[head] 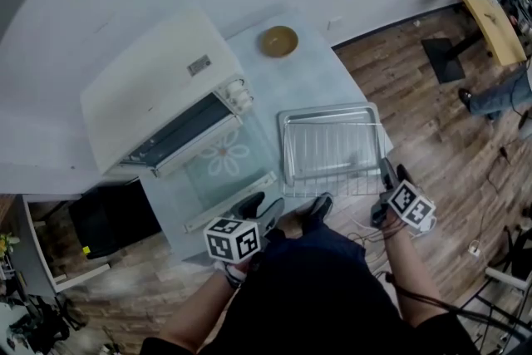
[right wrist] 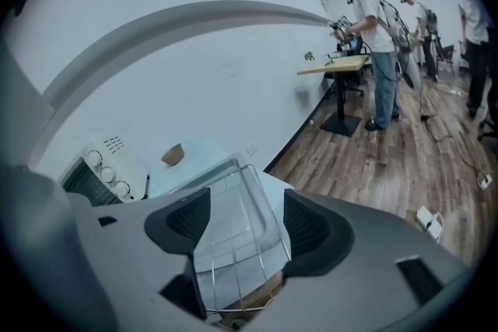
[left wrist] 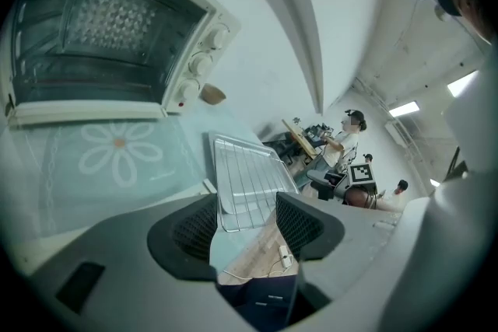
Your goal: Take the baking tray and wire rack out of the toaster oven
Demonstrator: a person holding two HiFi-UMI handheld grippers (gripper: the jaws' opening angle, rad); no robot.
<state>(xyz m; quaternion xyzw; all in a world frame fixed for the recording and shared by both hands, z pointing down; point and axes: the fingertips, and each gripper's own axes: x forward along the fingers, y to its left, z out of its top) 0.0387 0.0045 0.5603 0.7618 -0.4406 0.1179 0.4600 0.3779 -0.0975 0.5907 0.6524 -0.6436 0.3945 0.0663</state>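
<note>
Here, left gripper (left wrist: 247,218) and right gripper (right wrist: 240,226) spread, empty, angled down before baking tray (head: 328,110), pale table (head: 301,81), wood floor (head: 428,125).

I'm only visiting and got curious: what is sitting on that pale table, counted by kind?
toaster oven: 1
baking tray: 1
wire rack: 1
bowl: 1
Total: 4
</note>
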